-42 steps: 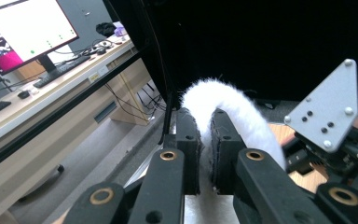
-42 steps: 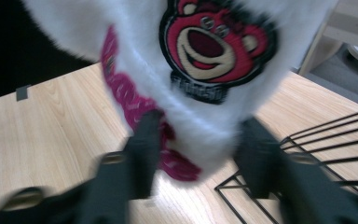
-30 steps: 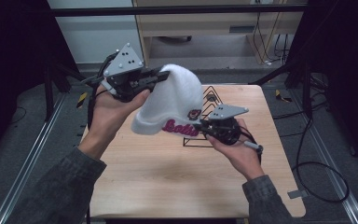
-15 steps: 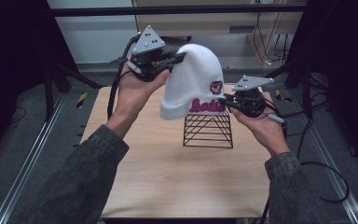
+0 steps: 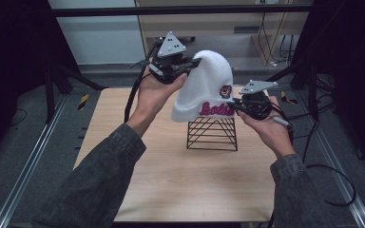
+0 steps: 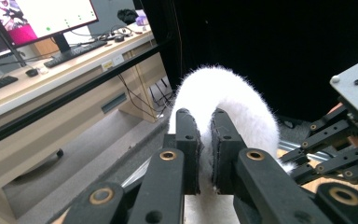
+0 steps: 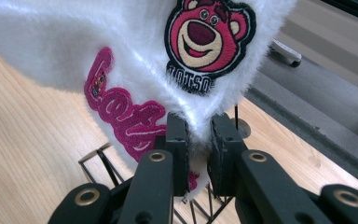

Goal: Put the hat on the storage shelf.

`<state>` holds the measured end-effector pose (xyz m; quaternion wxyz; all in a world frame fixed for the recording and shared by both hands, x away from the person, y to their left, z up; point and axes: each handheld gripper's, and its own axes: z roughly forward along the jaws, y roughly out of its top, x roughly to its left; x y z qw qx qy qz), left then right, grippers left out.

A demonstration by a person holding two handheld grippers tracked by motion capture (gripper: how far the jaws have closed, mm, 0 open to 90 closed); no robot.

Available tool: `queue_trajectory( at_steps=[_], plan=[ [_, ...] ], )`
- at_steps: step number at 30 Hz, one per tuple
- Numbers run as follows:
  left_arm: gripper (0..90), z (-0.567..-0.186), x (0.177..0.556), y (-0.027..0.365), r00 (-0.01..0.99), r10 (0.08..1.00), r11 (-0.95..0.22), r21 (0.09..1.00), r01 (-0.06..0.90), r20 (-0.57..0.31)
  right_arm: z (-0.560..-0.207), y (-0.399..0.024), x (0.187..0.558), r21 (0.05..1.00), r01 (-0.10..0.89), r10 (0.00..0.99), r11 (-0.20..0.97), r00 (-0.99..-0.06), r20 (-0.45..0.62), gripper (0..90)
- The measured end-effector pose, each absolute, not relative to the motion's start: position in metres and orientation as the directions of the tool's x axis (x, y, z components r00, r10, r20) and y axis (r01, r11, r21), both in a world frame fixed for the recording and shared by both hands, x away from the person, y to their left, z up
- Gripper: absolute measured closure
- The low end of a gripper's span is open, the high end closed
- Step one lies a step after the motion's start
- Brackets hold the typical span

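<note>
At centre frame, above the rack (image 5: 212,134), the hat (image 5: 206,85) hangs between both grippers, left (image 5: 191,63) clamped on its crown, right (image 5: 235,105) on its brim; carry step; next likely calls for lowering it squarely over the rack.

Black wire rack (image 5: 212,133) directly beneath hat (image 5: 205,85); bare tabletop (image 5: 171,175) around.

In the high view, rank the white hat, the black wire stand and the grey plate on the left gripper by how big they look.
1. white hat, largest
2. black wire stand, partly hidden behind the hat
3. grey plate on the left gripper, smallest, though nearer the camera
</note>
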<state>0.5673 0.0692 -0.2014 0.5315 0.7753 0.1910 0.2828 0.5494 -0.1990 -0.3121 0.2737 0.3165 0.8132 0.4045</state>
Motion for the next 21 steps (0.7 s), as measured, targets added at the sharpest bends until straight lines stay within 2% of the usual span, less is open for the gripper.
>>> queue_trajectory(
  at_steps=[21],
  plan=[
    [83.8,-0.227,0.564,0.059,0.795,0.564,-0.394,0.919,0.02,0.225,-0.337,-0.21,0.544,0.809,0.335,0.746,0.483,-0.64,-0.181,79.7]
  ],
)
